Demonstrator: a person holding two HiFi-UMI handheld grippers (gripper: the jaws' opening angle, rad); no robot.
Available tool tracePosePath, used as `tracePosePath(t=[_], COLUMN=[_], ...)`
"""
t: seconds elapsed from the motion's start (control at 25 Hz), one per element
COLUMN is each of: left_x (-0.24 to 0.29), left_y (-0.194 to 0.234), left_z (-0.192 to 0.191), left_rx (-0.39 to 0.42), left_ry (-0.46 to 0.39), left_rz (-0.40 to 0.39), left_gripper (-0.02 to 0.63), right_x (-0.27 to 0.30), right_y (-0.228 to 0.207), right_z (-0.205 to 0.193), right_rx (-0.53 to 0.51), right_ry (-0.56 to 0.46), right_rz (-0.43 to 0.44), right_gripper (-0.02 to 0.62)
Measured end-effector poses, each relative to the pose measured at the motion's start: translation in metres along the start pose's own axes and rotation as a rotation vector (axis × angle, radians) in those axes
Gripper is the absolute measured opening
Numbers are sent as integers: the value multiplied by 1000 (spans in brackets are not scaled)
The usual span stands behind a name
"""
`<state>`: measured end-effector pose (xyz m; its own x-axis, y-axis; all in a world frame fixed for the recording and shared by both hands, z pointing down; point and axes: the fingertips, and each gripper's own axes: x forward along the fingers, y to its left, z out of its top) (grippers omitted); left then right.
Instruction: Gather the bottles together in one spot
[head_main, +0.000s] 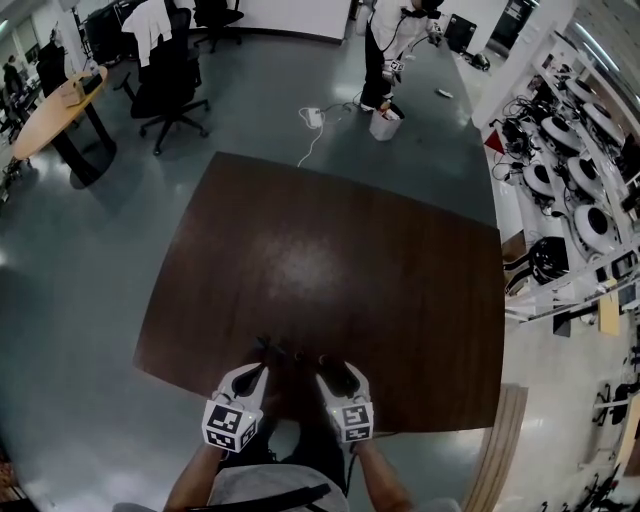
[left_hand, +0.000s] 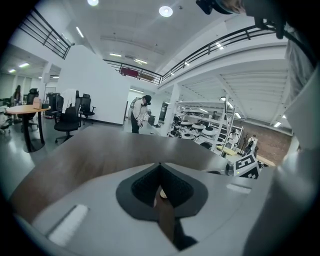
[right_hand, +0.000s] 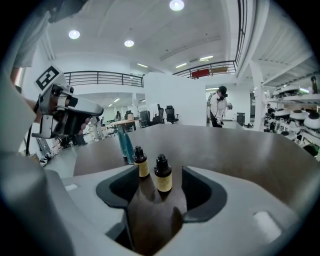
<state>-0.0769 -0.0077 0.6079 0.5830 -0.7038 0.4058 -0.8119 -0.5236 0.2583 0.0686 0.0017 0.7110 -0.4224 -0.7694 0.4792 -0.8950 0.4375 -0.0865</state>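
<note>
Two small dark bottles with yellow labels (right_hand: 140, 162) (right_hand: 163, 174) stand side by side on the brown table (head_main: 330, 250), close to its near edge. A slim teal bottle (right_hand: 125, 145) stands just behind them to the left. My right gripper (right_hand: 157, 172) is open, and the nearer dark bottle stands between its jaws without the pads touching it. In the head view the bottles show as small dark shapes (head_main: 297, 355) ahead of both grippers. My left gripper (left_hand: 160, 167) is shut with its tips meeting, and it holds nothing. It hovers left of the bottles (head_main: 255, 372).
The table's near edge (head_main: 300, 425) runs right under the grippers. On the floor beyond the far edge a person in white (head_main: 390, 40) bends over a white bucket (head_main: 385, 122). Office chairs (head_main: 165, 80) and a round wooden table (head_main: 55, 105) stand far left; equipment shelves (head_main: 570, 180) line the right.
</note>
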Motion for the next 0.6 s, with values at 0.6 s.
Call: tracePosePath(t=[0.6], left_x=[-29], left_y=[-14], left_z=[48], left_rx=[96], left_ry=[-81], left_rz=[-161], left_gripper=[2], right_x=[-50], right_y=[15], right_z=[83], right_rx=[186], right_ry=[-182], right_rz=[-197], right_gripper=[2])
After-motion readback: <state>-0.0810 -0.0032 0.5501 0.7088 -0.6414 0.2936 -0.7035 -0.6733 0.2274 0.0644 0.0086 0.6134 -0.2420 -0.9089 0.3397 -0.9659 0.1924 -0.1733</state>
